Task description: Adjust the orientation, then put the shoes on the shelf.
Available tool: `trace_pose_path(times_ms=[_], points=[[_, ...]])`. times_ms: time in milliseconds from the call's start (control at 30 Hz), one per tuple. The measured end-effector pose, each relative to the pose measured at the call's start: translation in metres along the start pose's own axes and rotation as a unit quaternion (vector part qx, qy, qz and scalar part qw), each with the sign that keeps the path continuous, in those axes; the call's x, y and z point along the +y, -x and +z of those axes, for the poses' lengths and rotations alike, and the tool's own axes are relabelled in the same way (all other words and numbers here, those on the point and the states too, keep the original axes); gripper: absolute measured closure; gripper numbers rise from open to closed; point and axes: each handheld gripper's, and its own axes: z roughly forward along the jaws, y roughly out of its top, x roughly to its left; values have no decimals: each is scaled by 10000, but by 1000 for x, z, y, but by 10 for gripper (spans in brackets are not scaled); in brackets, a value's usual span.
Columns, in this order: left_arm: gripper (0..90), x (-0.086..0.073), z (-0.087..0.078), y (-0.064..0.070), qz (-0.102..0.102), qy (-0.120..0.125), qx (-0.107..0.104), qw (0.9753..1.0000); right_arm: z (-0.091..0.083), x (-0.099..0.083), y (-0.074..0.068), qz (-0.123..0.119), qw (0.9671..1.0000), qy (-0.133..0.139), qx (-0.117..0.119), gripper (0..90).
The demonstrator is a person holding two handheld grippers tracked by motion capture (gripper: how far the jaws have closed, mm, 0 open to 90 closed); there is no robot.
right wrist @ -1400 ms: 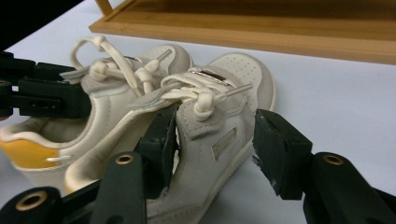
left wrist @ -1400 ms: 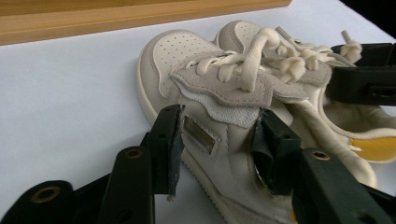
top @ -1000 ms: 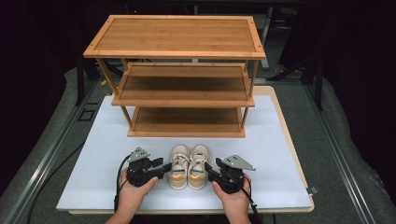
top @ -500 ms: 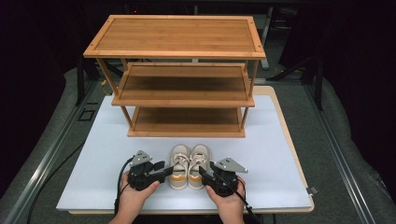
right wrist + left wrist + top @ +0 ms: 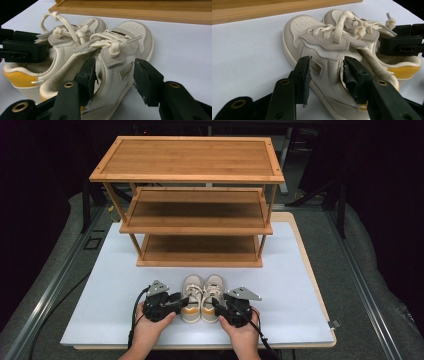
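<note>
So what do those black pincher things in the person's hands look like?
Both are black. The left gripper and right gripper each have two chunky jaws with brass-coloured rivets and ragged black pads. Each carries a grey three-cornered plate on top and trails a black cable. The hands are bare.

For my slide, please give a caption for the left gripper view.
Left gripper, jaws open, straddles the side wall of a cream shoe.
</note>
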Motion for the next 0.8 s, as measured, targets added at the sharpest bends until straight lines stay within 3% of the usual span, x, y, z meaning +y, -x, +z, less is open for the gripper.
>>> trace_pose_path(times_ms=[100, 133, 200, 367, 533, 633, 800], points=[[551, 1, 3, 0, -36, -33, 22, 10000, 2, -2, 1, -33, 10000, 82, 37, 530], [549, 1, 3, 0, -11, -37, 45, 10000, 2, -2, 0, -33, 9999, 88, -47, 534], [550, 1, 5, 0, -36, -61, 73, 9999, 2, -3, 0, -44, 9999, 115, 49, 545], [553, 1, 8, 1, -90, -67, 153, 9998, 3, -3, -3, -74, 9998, 153, -110, 565], [561, 2, 11, 1, -79, -90, 196, 9997, 3, -2, -3, -77, 9999, 108, -107, 569], [564, 1, 11, 2, -102, -49, 224, 9997, 4, -1, -4, -227, 9995, 81, -179, 552], [569, 0, 11, 3, -118, -20, 261, 9996, 5, -2, -6, -155, 9995, 117, -239, 546]])
